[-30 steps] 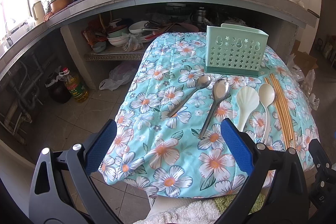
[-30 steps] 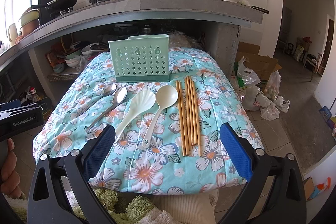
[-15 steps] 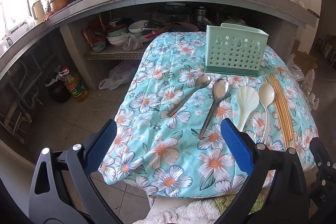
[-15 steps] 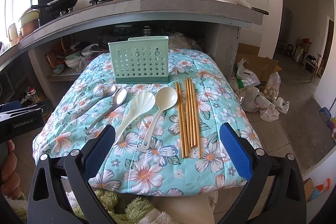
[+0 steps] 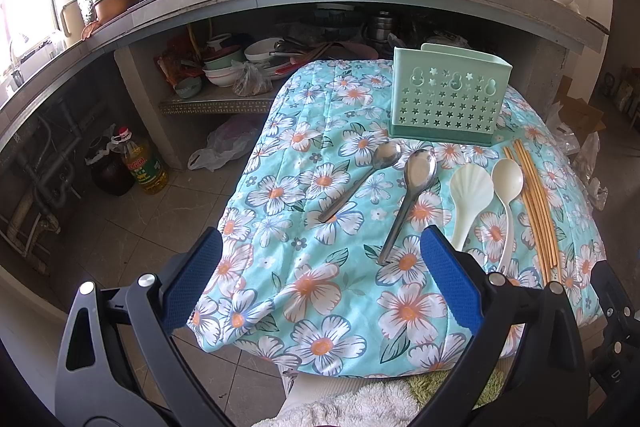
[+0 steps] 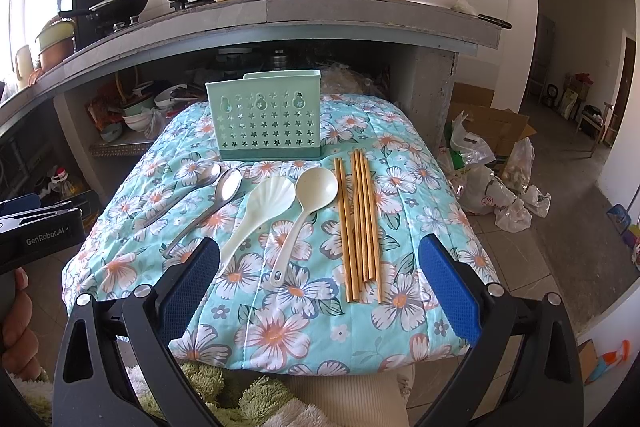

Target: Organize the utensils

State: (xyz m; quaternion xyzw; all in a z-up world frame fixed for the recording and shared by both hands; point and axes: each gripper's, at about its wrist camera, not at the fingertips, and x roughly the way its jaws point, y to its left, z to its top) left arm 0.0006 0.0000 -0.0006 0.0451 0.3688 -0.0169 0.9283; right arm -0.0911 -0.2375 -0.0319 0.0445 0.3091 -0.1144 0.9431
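A mint-green utensil holder (image 5: 450, 99) (image 6: 266, 119) with star holes stands upright at the far end of a floral-clothed table (image 5: 320, 287) (image 6: 280, 331). In front of it lie two metal spoons (image 5: 412, 187) (image 6: 228, 187), a cream shell-shaped scoop (image 5: 468, 195) (image 6: 264, 207), a cream ladle spoon (image 5: 507, 187) (image 6: 312, 195) and several wooden chopsticks (image 5: 534, 203) (image 6: 360, 223). My left gripper (image 5: 320, 279) hovers open over the near left edge. My right gripper (image 6: 318, 287) hovers open over the near edge, below the chopsticks. Neither holds anything.
A kitchen counter (image 6: 280, 11) with pots, bottles and a bowl runs behind the table, with a shelf of dishes (image 5: 240, 67) under it. An oil bottle (image 5: 140, 163) stands on the floor at left. Bags and a cardboard box (image 6: 492, 155) lie at right.
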